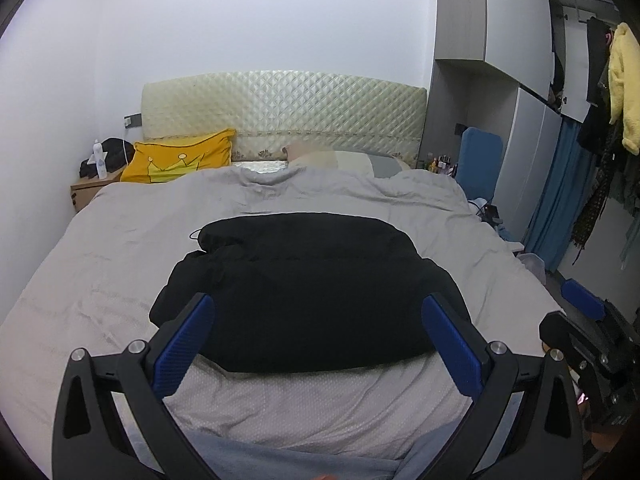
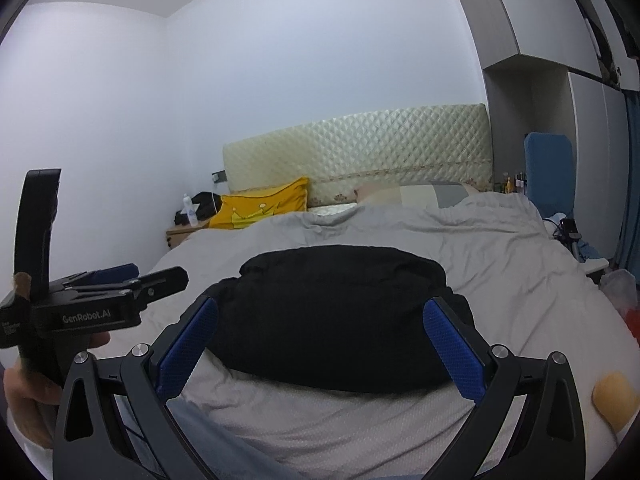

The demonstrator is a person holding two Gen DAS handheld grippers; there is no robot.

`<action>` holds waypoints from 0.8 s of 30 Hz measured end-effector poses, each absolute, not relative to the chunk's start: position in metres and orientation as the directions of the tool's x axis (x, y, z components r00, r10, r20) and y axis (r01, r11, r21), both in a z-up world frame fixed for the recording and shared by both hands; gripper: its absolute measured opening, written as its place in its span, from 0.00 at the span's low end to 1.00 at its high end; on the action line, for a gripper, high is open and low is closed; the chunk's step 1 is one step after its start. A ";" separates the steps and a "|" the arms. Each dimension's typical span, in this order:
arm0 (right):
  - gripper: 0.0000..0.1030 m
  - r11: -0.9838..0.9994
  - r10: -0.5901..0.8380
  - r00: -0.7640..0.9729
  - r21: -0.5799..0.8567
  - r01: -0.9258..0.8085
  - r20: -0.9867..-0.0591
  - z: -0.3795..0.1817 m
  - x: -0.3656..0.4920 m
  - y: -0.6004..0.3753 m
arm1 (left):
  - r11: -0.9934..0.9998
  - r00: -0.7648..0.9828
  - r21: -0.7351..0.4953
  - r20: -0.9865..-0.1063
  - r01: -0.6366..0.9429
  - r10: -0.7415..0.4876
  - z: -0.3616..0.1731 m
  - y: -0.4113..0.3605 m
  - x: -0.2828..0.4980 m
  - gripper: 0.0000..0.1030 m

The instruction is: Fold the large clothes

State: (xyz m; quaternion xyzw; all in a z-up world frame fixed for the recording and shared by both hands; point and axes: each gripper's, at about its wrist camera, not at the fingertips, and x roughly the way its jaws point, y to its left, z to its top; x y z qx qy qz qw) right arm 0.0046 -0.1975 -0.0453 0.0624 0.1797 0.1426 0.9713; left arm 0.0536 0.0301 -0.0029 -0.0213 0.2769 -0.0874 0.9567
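A black garment [image 1: 312, 288] lies folded into a thick bundle on the grey bedcover [image 1: 100, 264], near the foot of the bed. My left gripper [image 1: 318, 300] hovers over the bundle's near edge, open wide, with nothing between its blue pads [image 1: 188, 344]. In the right wrist view the same garment [image 2: 340, 312] lies just ahead of my right gripper [image 2: 320, 304], which is also open and empty. The left gripper [image 2: 156, 274] shows at the left, held by a hand [image 2: 28, 396]. The right gripper's blue fingertip [image 1: 582, 300] shows at the far right of the left wrist view.
A yellow pillow [image 1: 180, 158] and a quilted headboard [image 1: 280, 112] are at the far end. A nightstand [image 1: 86, 192] with a bottle stands at the far left. Wardrobes [image 1: 520, 160] and hanging clothes [image 1: 622, 80] line the right side. An orange object [image 2: 616, 396] lies at the bed's right edge.
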 end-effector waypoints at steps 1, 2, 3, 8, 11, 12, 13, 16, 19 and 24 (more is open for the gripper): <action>1.00 0.952 0.298 0.895 0.176 -0.252 -0.331 -0.046 0.004 -0.198 | 0.984 0.832 -0.089 -0.526 0.156 -0.180 -0.003 0.031 0.053 1.00; 1.00 0.951 0.300 0.895 0.179 -0.253 -0.330 -0.046 0.005 -0.199 | 0.984 0.833 -0.089 -0.523 0.157 -0.180 -0.003 0.030 0.053 1.00; 1.00 0.950 0.302 0.894 0.178 -0.255 -0.332 -0.046 0.005 -0.199 | 0.983 0.833 -0.090 -0.522 0.159 -0.182 -0.003 0.030 0.054 1.00; 1.00 0.953 0.296 0.892 0.169 -0.251 -0.342 -0.048 0.006 -0.197 | 0.982 0.824 -0.088 -0.535 0.167 -0.188 -0.004 0.027 0.054 1.00; 1.00 0.956 0.287 0.893 0.166 -0.243 -0.346 -0.048 0.006 -0.196 | 0.983 0.823 -0.092 -0.538 0.161 -0.185 -0.003 0.028 0.057 1.00; 1.00 0.956 0.287 0.893 0.165 -0.243 -0.347 -0.048 0.005 -0.195 | 0.984 0.823 -0.087 -0.539 0.157 -0.179 -0.003 0.027 0.056 1.00; 1.00 0.956 0.285 0.894 0.163 -0.242 -0.347 -0.048 0.005 -0.195 | 0.984 0.824 -0.083 -0.539 0.157 -0.176 -0.003 0.027 0.057 1.00; 1.00 0.959 0.276 0.898 0.159 -0.234 -0.343 -0.047 0.002 -0.194 | 0.983 0.827 -0.086 -0.532 0.160 -0.181 -0.002 0.028 0.054 1.00; 1.00 0.960 0.272 0.900 0.159 -0.230 -0.340 -0.046 0.001 -0.195 | 0.984 0.827 -0.090 -0.533 0.152 -0.177 -0.001 0.030 0.054 1.00; 1.00 0.960 0.271 0.904 0.161 -0.229 -0.330 -0.045 -0.003 -0.196 | 0.984 0.832 -0.091 -0.526 0.152 -0.178 0.002 0.031 0.050 1.00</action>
